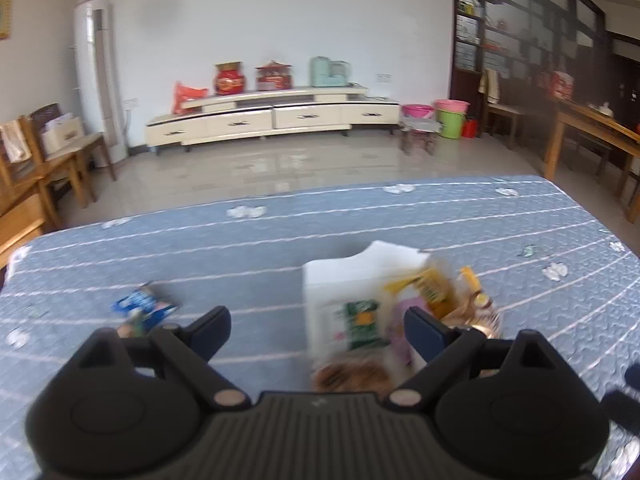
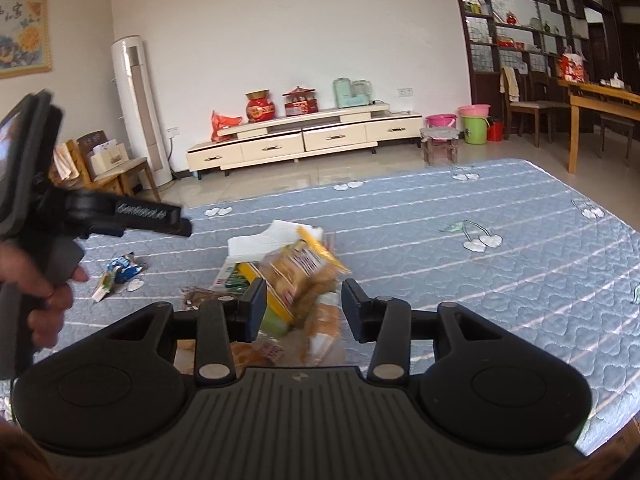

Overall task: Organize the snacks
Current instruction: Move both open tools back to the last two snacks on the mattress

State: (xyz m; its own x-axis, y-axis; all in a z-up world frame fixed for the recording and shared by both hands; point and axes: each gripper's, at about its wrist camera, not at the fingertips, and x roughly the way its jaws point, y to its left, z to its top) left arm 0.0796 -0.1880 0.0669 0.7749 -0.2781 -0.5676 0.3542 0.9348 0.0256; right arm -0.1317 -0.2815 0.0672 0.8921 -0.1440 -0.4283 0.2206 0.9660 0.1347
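Snacks lie mostly gathered at a white box (image 2: 256, 242) on the blue quilted mattress (image 2: 460, 240), so the sorting looks partly done. At far left a blue packet (image 2: 122, 270) and a small green-and-white one (image 2: 102, 286) lie loose, well apart from the box. The left tool (image 1: 316, 330) stands wide, nothing between its pads. The box holds a green packet (image 1: 362, 324) and yellow ones, piled and blurred. The right tool (image 2: 304, 308) stands fairly narrow around a bread bag (image 2: 296, 276); the pads seem clear of it.
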